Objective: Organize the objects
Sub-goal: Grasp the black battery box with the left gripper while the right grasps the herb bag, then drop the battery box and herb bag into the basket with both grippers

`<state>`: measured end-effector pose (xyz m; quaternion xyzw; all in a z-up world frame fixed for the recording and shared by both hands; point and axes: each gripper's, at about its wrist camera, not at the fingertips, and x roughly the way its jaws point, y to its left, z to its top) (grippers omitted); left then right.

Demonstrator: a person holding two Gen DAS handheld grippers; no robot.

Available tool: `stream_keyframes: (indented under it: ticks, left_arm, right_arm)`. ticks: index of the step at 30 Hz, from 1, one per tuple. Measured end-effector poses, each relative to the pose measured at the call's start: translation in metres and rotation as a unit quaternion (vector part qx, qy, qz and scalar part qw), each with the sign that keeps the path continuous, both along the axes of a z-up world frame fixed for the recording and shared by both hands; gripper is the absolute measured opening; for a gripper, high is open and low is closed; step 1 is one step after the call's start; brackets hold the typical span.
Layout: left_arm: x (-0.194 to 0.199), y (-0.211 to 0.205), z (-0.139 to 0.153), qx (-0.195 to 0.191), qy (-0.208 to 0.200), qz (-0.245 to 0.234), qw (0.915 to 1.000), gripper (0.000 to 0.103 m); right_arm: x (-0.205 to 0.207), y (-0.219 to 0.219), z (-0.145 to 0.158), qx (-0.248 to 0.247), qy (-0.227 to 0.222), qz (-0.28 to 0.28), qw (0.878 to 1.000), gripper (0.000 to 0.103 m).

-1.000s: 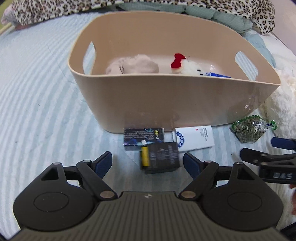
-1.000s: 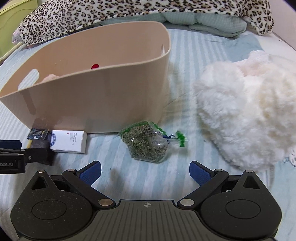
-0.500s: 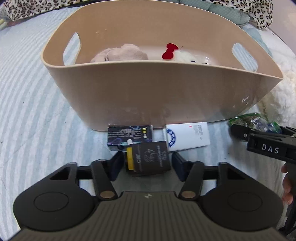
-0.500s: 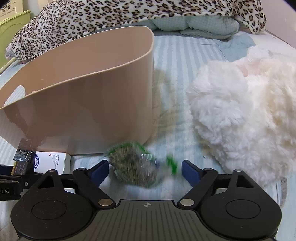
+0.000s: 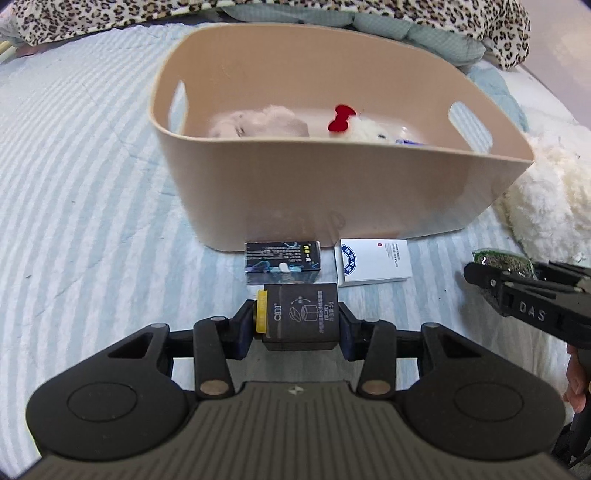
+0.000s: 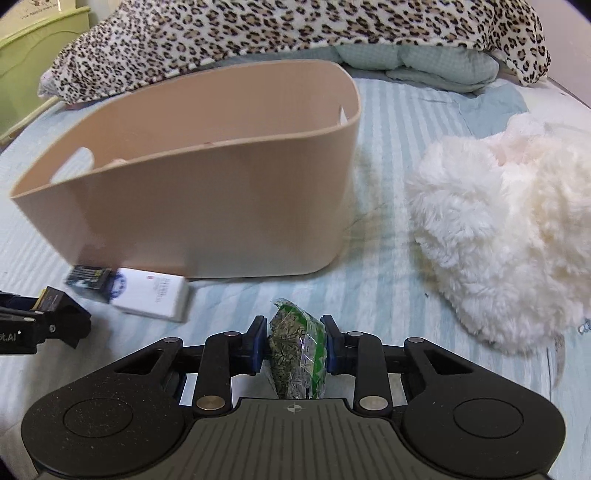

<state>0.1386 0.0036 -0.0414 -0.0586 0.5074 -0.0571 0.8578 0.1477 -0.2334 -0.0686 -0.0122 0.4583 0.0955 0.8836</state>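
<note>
My left gripper [image 5: 299,325] is shut on a dark grey box with a yellow end [image 5: 300,316], held just above the striped bedspread in front of the beige basket [image 5: 332,195]. My right gripper [image 6: 294,341] is shut on a clear bag of green dried herbs [image 6: 295,347], to the right of the basket [image 6: 207,206]. A black box [image 5: 282,258] and a white box [image 5: 373,261] lie on the bed against the basket's front wall. The basket holds a pinkish plush [image 5: 258,123] and a white plush with a red bow [image 5: 341,118].
A big white fluffy plush [image 6: 506,229] lies to the right of the basket. A leopard-print blanket [image 6: 295,29] and teal pillows [image 6: 417,59] lie behind it. A green cabinet [image 6: 29,55] stands at the far left.
Both grippers have closed: the left on the dark grey box, the right on the herb bag. Both have lifted slightly and drawn back from the basket.
</note>
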Motion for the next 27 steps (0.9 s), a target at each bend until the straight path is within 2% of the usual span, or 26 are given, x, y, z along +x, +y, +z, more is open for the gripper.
stream_keyframes:
  ticks: [6, 14, 20, 27]
  left_arm:
    - [-0.013, 0.013, 0.032, 0.0, -0.036, 0.001, 0.9993, 0.046]
    - [-0.03, 0.021, 0.072, 0.012, -0.089, -0.016, 0.9958, 0.046]
    - [-0.033, 0.021, 0.099, 0.02, -0.14, -0.024, 0.9897, 0.046]
    - [-0.012, 0.023, 0.118, 0.036, -0.177, -0.024, 0.9833, 0.046]
  right_arm:
    - [-0.025, -0.003, 0.026, 0.022, -0.023, 0.003, 0.999, 0.028]
    - [-0.041, 0.006, 0.075, 0.034, -0.082, 0.02, 0.996, 0.028]
    - [-0.036, 0.019, 0.108, 0.043, -0.124, 0.033, 0.991, 0.028]
    - [-0.011, 0.039, 0.137, 0.055, -0.162, 0.041, 0.984, 0.028]
